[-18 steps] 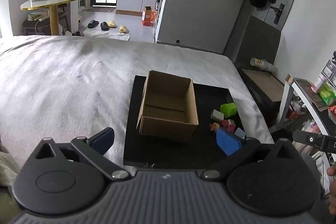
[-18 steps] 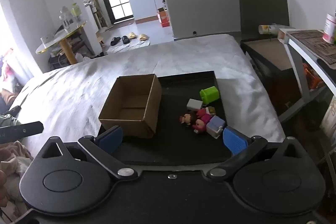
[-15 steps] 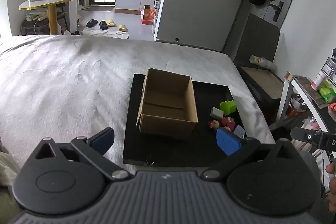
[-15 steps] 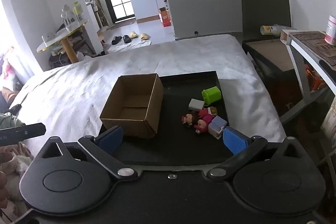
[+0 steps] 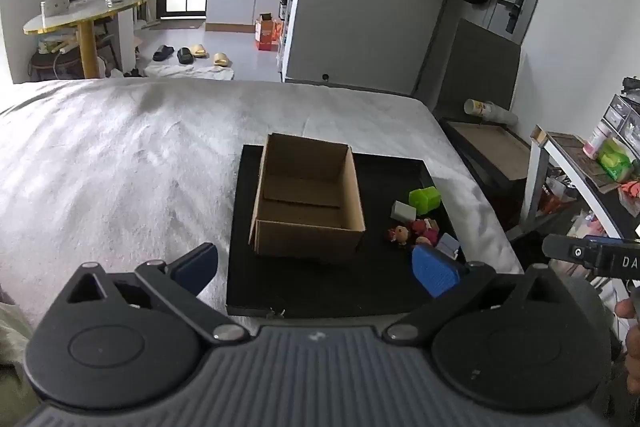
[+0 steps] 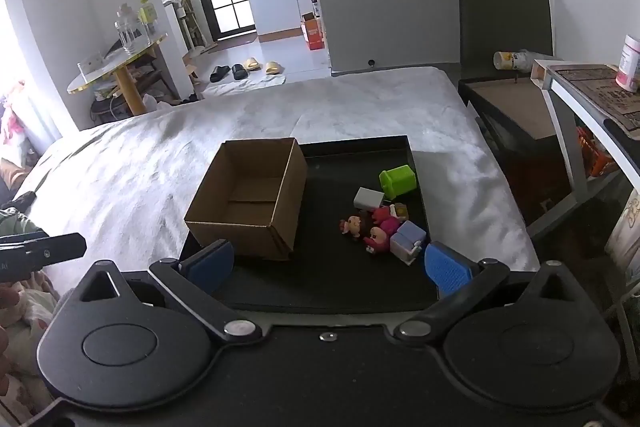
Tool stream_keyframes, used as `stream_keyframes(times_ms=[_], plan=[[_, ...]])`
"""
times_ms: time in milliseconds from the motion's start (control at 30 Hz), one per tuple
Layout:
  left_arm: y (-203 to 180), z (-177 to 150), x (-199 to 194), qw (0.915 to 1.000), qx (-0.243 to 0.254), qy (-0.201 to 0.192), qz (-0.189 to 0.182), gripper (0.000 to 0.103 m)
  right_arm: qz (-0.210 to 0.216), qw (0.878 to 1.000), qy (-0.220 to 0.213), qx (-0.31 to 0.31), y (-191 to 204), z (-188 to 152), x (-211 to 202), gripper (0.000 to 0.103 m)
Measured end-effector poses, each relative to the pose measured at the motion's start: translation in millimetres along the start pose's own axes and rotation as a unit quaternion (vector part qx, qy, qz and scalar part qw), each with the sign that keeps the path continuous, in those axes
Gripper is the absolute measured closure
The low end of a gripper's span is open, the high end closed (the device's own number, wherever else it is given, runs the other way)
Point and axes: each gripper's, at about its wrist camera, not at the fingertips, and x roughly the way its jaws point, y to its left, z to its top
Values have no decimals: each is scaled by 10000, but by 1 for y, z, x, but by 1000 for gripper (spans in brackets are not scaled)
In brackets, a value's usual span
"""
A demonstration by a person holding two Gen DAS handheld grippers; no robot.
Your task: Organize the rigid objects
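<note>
An open, empty cardboard box (image 5: 308, 201) (image 6: 250, 197) stands on the left part of a black tray (image 5: 320, 283) (image 6: 332, 279) on a white bed. Right of it lie small toys: a green block (image 5: 425, 196) (image 6: 397, 180), a white block (image 5: 404, 211) (image 6: 368, 197), pink figures (image 5: 416, 230) (image 6: 378, 227) and a lilac-and-white block (image 5: 449, 244) (image 6: 408, 241). My left gripper (image 5: 316, 267) is open and empty, well short of the box. My right gripper (image 6: 328, 267) is open and empty, short of the tray's near edge.
The white bed cover (image 5: 120, 167) (image 6: 360, 107) spreads around the tray. A dark side table (image 5: 488, 151) (image 6: 516, 107) and a white shelf unit (image 5: 580, 167) (image 6: 588, 99) stand off the bed's right edge. The other gripper's tip shows at each view's side.
Both views have risen and drawn back slightly, so the box and toys sit a little lower in frame. Nothing on the tray has moved.
</note>
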Motion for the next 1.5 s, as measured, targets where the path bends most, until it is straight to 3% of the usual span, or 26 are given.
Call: stream_keyframes(times_ms=[1500], plan=[[-19, -1, 8, 9990, 284, 299, -198, 0, -77, 9999, 103, 86, -15, -6, 2, 0]])
